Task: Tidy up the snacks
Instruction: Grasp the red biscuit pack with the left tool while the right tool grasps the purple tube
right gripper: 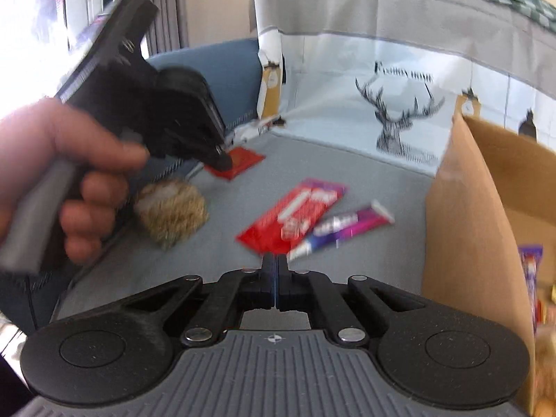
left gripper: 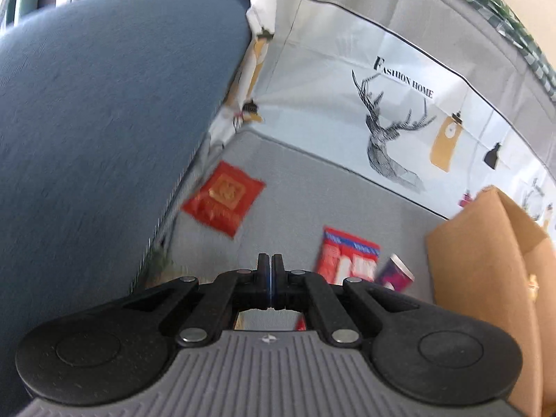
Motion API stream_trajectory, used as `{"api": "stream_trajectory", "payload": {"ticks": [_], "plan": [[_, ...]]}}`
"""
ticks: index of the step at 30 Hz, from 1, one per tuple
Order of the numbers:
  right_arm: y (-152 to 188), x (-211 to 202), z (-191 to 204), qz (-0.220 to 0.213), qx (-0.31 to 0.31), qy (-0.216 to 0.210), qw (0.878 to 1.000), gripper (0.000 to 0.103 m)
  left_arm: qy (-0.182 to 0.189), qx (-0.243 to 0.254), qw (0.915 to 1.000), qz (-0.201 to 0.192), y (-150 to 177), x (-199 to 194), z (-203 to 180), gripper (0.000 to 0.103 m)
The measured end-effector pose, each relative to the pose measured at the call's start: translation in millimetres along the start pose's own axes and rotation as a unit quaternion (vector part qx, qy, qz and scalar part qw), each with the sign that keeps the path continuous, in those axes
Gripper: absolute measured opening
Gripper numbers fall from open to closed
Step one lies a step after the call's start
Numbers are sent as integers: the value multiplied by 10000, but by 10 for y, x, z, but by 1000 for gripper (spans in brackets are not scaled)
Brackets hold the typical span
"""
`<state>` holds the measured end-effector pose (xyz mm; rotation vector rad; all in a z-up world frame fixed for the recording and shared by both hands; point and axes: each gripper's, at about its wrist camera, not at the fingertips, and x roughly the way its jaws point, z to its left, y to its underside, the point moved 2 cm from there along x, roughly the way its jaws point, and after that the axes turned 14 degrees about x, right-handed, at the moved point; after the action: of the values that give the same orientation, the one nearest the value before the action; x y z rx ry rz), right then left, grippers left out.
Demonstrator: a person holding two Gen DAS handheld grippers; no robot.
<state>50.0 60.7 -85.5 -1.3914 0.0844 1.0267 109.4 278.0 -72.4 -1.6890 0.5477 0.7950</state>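
Three snack packets lie on a grey sheet. A square red packet (left gripper: pixel 224 197) (right gripper: pixel 237 161) lies at the back left. A long red packet (left gripper: pixel 345 256) (right gripper: pixel 295 210) and a purple bar (left gripper: pixel 396 272) (right gripper: pixel 344 227) lie in the middle, side by side. A cardboard box (left gripper: pixel 486 271) (right gripper: pixel 476 215) stands at the right, with snacks (right gripper: pixel 531 278) inside. My left gripper (left gripper: pixel 270 260) is shut and empty, above the sheet left of the long red packet. It also shows in the right wrist view (right gripper: pixel 222 161), held by a hand. My right gripper (right gripper: pixel 275 262) is shut and empty, just short of the long red packet.
A blue cushion (left gripper: pixel 104 121) borders the sheet on the left. A deer-print fabric wall (left gripper: pixel 382 121) rises behind. A brown furry object (right gripper: pixel 172 210) lies near the left edge of the sheet.
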Motion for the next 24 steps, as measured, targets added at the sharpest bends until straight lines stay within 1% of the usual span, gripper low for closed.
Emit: {"api": "stream_trajectory", "payload": {"ticks": [3,4,5,7,11,13,15,17,19,20,21,22,24], "plan": [[38,8,-37,24,234,49,9997,2,528,-309,9979,207,85,-1,49,2],[25,8,-32,-73,280,-9,9996,3,660,-330,9970,244,96,6,41,10],[12,15,-29,-155,268,-18,9995,5,747,-314,9964,265,106,13,25,15],[8,50,-46,-227,307,77,9992,8,801,-192,9961,311,106,57,-57,40],[-17,164,-150,-170,621,186,9978,14,907,141,9950,387,65,208,-294,53],[-25,218,-196,-163,714,222,9971,16,911,293,9945,426,38,303,-438,69],[-38,258,-230,-185,765,276,9965,23,807,535,9942,467,14,394,-574,76],[-44,298,-261,-204,806,353,9959,30,603,816,9935,513,2,476,-681,77],[-52,350,-293,-203,848,407,9954,31,316,1085,9912,694,24,564,-736,76],[-54,375,-299,-195,861,434,9952,32,242,1160,9894,843,51,609,-732,72],[-59,398,-302,-191,884,462,9948,34,180,1217,9883,900,70,627,-716,58],[-70,428,-305,-188,908,482,9945,35,151,1251,9885,835,63,600,-683,53],[-92,482,-307,-176,968,522,9938,40,243,927,9920,820,47,559,-525,50]]}}
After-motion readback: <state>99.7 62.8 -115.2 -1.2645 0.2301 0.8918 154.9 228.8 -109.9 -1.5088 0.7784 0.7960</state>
